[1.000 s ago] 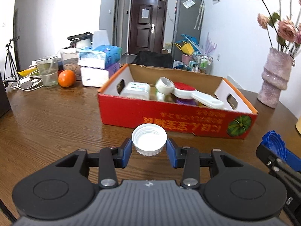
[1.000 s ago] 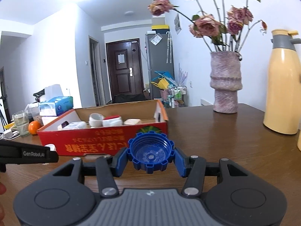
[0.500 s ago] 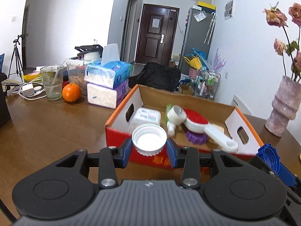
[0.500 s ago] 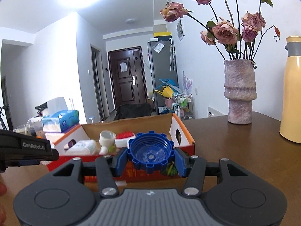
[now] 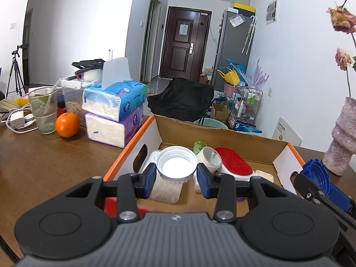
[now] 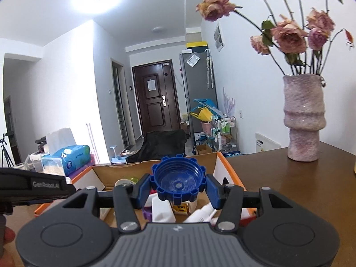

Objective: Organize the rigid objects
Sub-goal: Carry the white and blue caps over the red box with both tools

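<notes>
A white cap (image 5: 176, 165) is clamped in the left gripper (image 5: 175, 176) and a blue cap (image 6: 178, 181) in the right gripper (image 6: 176, 190), both held over the cardboard box (image 5: 222, 134). If released here, a cap could be bounced off the red brush (image 5: 233, 163) at 2 o'clock. The vase (image 6: 303, 118) is passed at 3 o'clock, the tissue packs (image 5: 113, 111) at 10.

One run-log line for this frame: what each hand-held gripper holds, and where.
left hand-held gripper: shut on white cap | right hand-held gripper: shut on blue cap | both over cardboard box | caps unreleased
</notes>
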Motion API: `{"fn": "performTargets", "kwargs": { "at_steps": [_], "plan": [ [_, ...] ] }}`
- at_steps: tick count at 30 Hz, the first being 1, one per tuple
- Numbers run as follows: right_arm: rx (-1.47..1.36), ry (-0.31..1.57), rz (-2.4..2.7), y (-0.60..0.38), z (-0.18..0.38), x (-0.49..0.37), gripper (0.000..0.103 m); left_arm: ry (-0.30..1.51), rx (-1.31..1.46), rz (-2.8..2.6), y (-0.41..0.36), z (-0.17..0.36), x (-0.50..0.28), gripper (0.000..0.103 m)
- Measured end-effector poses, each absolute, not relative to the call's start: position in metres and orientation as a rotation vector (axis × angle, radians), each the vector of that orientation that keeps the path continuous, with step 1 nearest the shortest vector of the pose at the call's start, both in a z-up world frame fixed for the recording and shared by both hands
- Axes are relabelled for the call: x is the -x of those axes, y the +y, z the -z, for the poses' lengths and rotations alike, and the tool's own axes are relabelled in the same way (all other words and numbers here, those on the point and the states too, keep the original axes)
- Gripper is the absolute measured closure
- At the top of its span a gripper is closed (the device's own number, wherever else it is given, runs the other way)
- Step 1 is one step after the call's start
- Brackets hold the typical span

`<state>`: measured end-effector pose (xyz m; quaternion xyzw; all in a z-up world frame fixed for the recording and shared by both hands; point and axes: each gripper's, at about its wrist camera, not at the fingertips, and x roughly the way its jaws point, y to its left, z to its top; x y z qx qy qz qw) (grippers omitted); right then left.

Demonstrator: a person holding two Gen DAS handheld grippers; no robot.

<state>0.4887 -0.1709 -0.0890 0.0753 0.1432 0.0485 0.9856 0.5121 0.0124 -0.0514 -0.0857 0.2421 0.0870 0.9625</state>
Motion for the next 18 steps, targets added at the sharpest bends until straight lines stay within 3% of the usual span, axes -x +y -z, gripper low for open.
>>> {"fn": "performTargets", "kwargs": {
  "at_steps": [15,17,18],
  "plan": [
    [-0.088,0.343,-0.131,-0.174,0.091,-0.56,0.051,0.523,0.112,-0.168,0.015,0.059,-0.576,0.062],
    [-0.07,0.367,-0.138,-0.175,0.092,-0.569,0.05,0.536,0.094,-0.168,0.017,0.061,-0.582,0.056],
    [-0.062,0.382,-0.143,-0.175,0.093,-0.572,0.041,0.539,0.086,-0.169,0.018,0.062,-0.583,0.045]
  ]
}}
